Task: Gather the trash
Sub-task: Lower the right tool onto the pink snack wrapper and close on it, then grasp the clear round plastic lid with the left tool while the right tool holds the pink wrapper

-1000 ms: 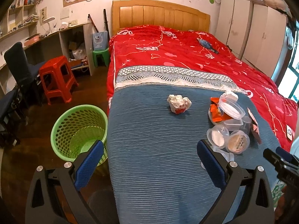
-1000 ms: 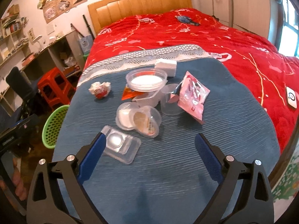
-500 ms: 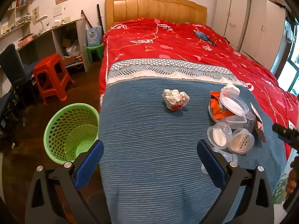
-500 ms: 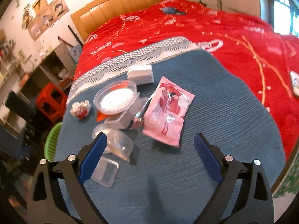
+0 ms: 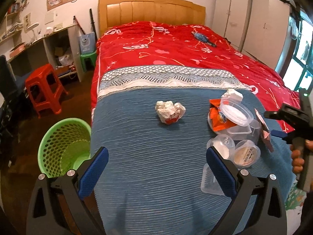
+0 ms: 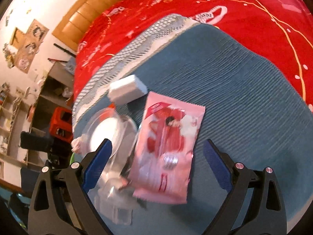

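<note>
Trash lies on the blue blanket (image 5: 137,156) at the foot of the bed. A crumpled white paper ball (image 5: 169,111) sits in the middle. To its right are an orange wrapper (image 5: 219,118), clear plastic lids and cups (image 5: 237,115) and a pink wrapper (image 6: 168,150). My left gripper (image 5: 154,168) is open and empty, above the blanket short of the paper ball. My right gripper (image 6: 156,160) is open and empty, low over the pink wrapper, which lies between its fingers. The right gripper also shows at the right edge of the left wrist view (image 5: 287,121).
A green mesh basket (image 5: 64,146) stands on the floor left of the bed. A red stool (image 5: 45,90), a green stool (image 5: 88,58) and a desk stand further left. A white tissue pack (image 6: 127,89) lies beyond the pink wrapper. The red quilt (image 5: 176,47) covers the far bed.
My right gripper has moved forward and down towards the pink wrapper, which now lies between its fingers. My left gripper has shifted slightly. Both stay open.
</note>
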Available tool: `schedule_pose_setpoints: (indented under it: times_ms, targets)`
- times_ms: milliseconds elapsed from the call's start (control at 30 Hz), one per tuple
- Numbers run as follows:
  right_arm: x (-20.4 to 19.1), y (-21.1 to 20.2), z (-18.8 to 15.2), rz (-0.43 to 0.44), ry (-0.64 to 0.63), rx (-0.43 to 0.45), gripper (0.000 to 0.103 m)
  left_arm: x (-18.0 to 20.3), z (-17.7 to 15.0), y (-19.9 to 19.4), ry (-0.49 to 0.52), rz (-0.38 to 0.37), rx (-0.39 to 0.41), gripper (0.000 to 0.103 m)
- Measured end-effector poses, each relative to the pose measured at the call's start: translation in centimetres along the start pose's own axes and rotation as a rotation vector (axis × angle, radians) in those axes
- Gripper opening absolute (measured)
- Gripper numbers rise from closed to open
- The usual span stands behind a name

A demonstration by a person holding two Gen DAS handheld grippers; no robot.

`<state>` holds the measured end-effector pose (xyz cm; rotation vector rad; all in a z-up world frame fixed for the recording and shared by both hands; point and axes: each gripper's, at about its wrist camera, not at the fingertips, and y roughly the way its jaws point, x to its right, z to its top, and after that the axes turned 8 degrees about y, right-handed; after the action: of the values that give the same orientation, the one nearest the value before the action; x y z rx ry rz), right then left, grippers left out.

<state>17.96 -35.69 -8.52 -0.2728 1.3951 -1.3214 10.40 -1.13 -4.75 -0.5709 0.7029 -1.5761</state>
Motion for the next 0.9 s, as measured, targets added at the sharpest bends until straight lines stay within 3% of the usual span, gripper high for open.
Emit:
schedule_pose_setpoints:
  times_ms: [200,467,700,900]
  targets:
    - [0.3,1.5,0.5,-0.031,0.036,-0.02,0.084,1.1,1.4,0.7,0.057,-0.061,0.017,0.097]
    - [0.6,1.7,0.5,-0.02,0.035,-0.024,0.063,4.8,4.2,2.4,0.164,-0.19,0.03,0.097]
    - [0.6,-0.2,0.1,0.01,0.002,0.011,0.06,9.8,6.7,5.2,0.335,-0.339,0.009,0.097]
    - [0.3,-2.0,-0.4,0.029,-0.027,0.047,0.06,12.6,8.2,8.1,0.419,-0.411,-0.028,0.097]
